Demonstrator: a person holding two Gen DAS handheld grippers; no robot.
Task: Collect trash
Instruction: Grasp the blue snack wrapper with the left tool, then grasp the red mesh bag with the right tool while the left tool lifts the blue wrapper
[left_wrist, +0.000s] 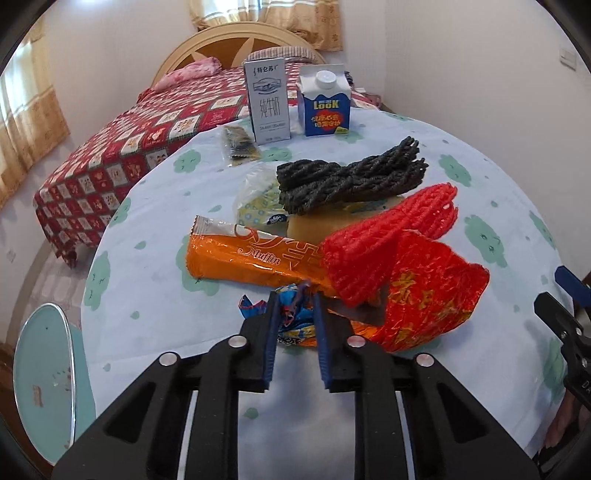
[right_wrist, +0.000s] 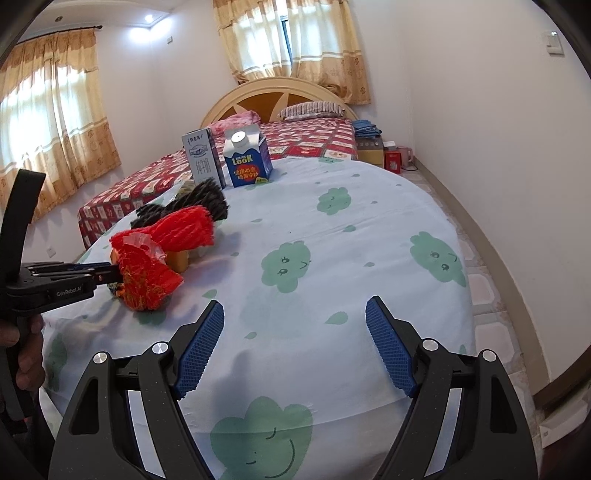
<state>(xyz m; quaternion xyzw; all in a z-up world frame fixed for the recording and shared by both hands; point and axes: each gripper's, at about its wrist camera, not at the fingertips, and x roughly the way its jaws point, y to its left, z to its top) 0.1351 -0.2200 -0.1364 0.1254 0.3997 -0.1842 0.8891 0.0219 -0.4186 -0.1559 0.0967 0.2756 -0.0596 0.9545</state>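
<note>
My left gripper (left_wrist: 294, 299) is shut on a crumpled blue wrapper (left_wrist: 291, 319) at the near edge of a trash pile on the round table (left_wrist: 147, 277). Around it lie an orange Muffin wrapper (left_wrist: 240, 254), a red foam net (left_wrist: 388, 240), a red crinkled bag (left_wrist: 432, 295), a black foam net (left_wrist: 351, 177) and a clear bag (left_wrist: 258, 199). The right wrist view has the red bag (right_wrist: 147, 280) hiding the left fingertips. My right gripper (right_wrist: 295, 304) hangs open over bare cloth to the right of the pile, with nothing between its fingers.
A grey milk carton (left_wrist: 267, 103) and a blue LOOK carton (left_wrist: 325, 103) stand upright at the table's far edge, with a dark packet (left_wrist: 240, 146) lying beside them. A teal stool (left_wrist: 44, 384) stands low on the left. A bed (left_wrist: 129, 147) lies beyond the table.
</note>
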